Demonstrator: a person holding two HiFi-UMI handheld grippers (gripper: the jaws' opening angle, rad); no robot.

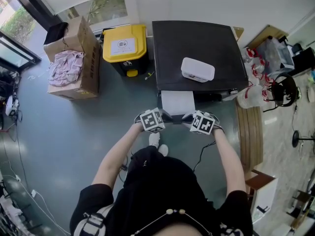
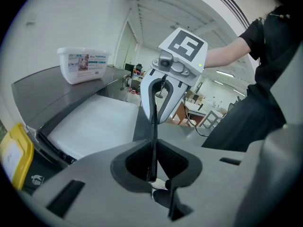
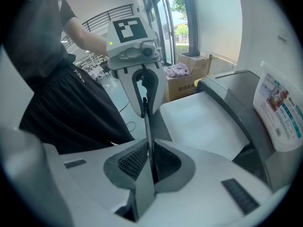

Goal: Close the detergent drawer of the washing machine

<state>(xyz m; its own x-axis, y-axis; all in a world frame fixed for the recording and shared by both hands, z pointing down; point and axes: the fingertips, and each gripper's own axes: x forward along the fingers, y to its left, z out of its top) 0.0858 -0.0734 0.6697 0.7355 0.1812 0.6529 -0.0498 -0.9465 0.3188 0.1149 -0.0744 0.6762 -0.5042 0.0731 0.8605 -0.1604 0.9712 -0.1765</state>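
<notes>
The washing machine [image 1: 197, 43] has a dark grey top, and its white detergent drawer [image 1: 177, 101] stands pulled out toward me. The drawer's thin dark front panel [image 1: 173, 117] runs between both grippers. My left gripper [image 1: 164, 117] is shut on the panel's left end, with the edge clamped between the pads [image 2: 152, 171]. At the right end my right gripper [image 1: 187, 117] is shut on the same panel [image 3: 149, 164]. Each gripper view shows the other gripper facing it along the panel: the right gripper [image 2: 160, 109] and the left gripper [image 3: 143, 105]. The white drawer [image 2: 94, 122] [image 3: 203, 122] lies beside them.
A white detergent box [image 1: 198, 69] [image 2: 83, 65] [image 3: 279, 112] sits on the machine's top. Left of the machine stand a yellow-lidded bin [image 1: 125, 45] and a cardboard box of clothes [image 1: 74, 58]. A wooden bench [image 1: 248, 132] and bags [image 1: 256, 77] are at the right.
</notes>
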